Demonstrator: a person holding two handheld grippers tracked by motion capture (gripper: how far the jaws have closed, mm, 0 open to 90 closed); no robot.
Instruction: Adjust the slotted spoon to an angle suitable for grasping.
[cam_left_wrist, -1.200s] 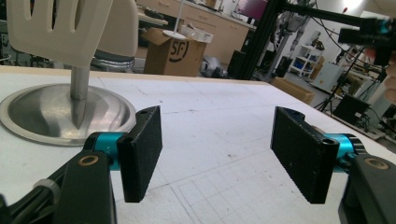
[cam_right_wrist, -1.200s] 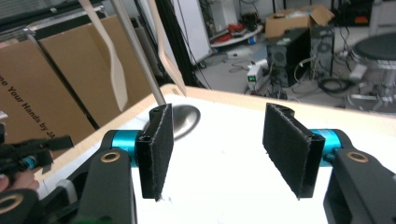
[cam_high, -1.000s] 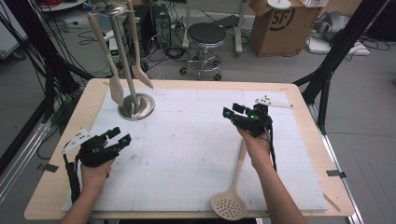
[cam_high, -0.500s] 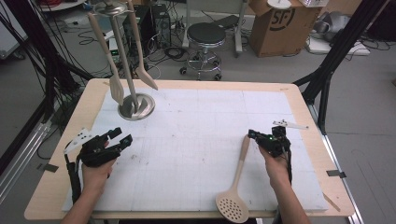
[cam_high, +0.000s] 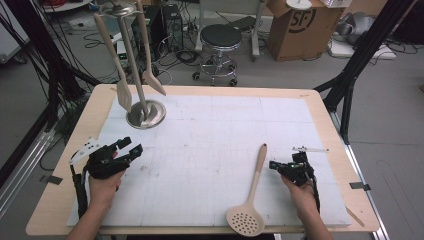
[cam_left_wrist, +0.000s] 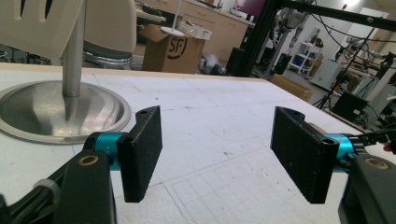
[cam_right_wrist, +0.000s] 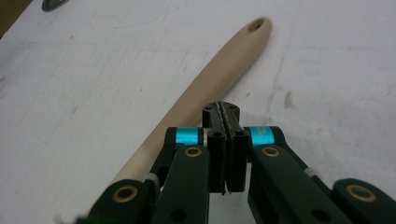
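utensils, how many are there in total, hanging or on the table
3. A slotted turner and a spatula hang on the metal stand at the table's far left. A skimmer spoon lies flat on the mat beside the right gripper.

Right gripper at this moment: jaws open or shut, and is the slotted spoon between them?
Shut, on nothing. The right gripper has its two black pads pressed flat together, and the slotted spoon lies on the table beside them.
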